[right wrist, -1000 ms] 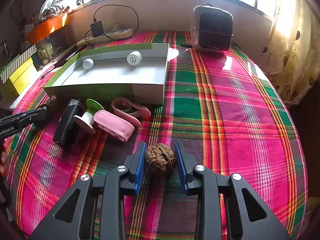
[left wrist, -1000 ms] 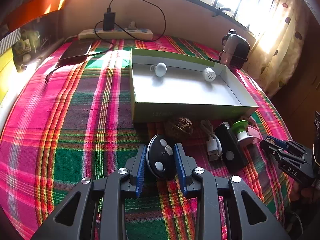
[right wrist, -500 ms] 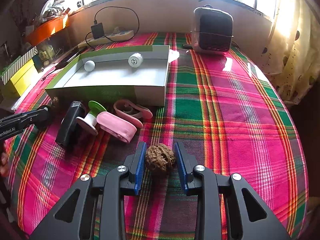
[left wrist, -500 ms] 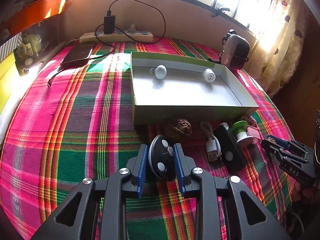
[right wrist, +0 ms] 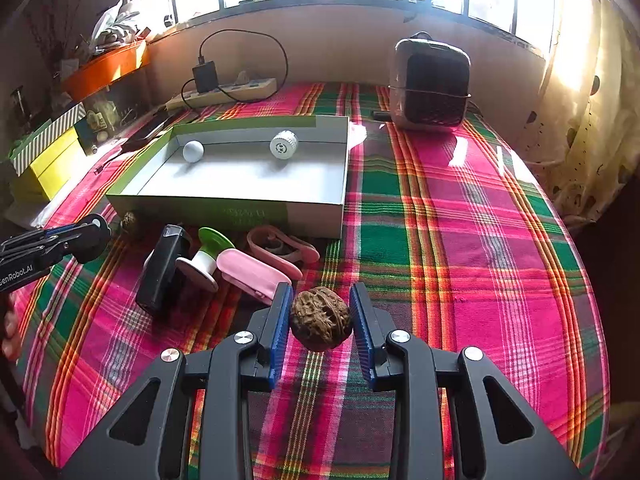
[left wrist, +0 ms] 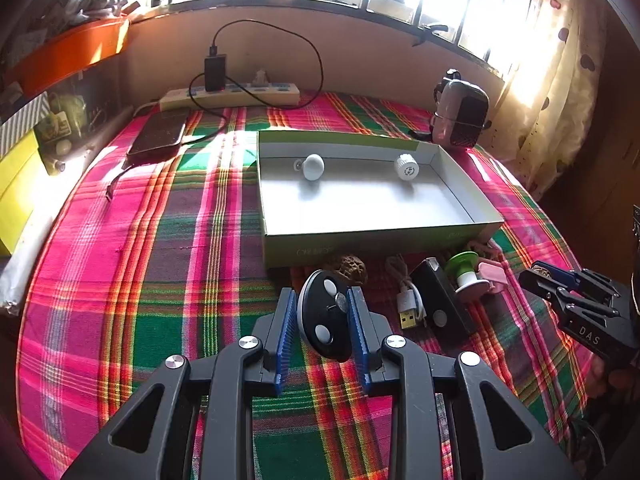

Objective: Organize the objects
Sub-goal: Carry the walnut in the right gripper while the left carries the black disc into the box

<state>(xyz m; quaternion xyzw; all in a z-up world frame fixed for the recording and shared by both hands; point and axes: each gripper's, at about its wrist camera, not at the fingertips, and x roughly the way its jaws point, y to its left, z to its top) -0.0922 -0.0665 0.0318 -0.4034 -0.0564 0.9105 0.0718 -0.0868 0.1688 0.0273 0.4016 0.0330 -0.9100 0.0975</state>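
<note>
- Left gripper (left wrist: 322, 320) first: jaws clamped on a black oval gadget (left wrist: 326, 316) with white buttons, just in front of the box.
- Box (left wrist: 360, 236) in the middle of the plaid tabletop (left wrist: 160, 260) holds a white ball (left wrist: 313, 166) and a white knob (left wrist: 407, 167).
- Right gripper (right wrist: 320, 320) has its jaws pressed on a walnut (right wrist: 320, 318), near the pink clip (right wrist: 250, 272).

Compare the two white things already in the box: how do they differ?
The white ball is smooth and plain; the white knob is ridged round its edge with a dark ring mark on its face. In the right wrist view the ball lies left, the knob further right. Both rest against the far wall of the box, apart from each other.
</note>
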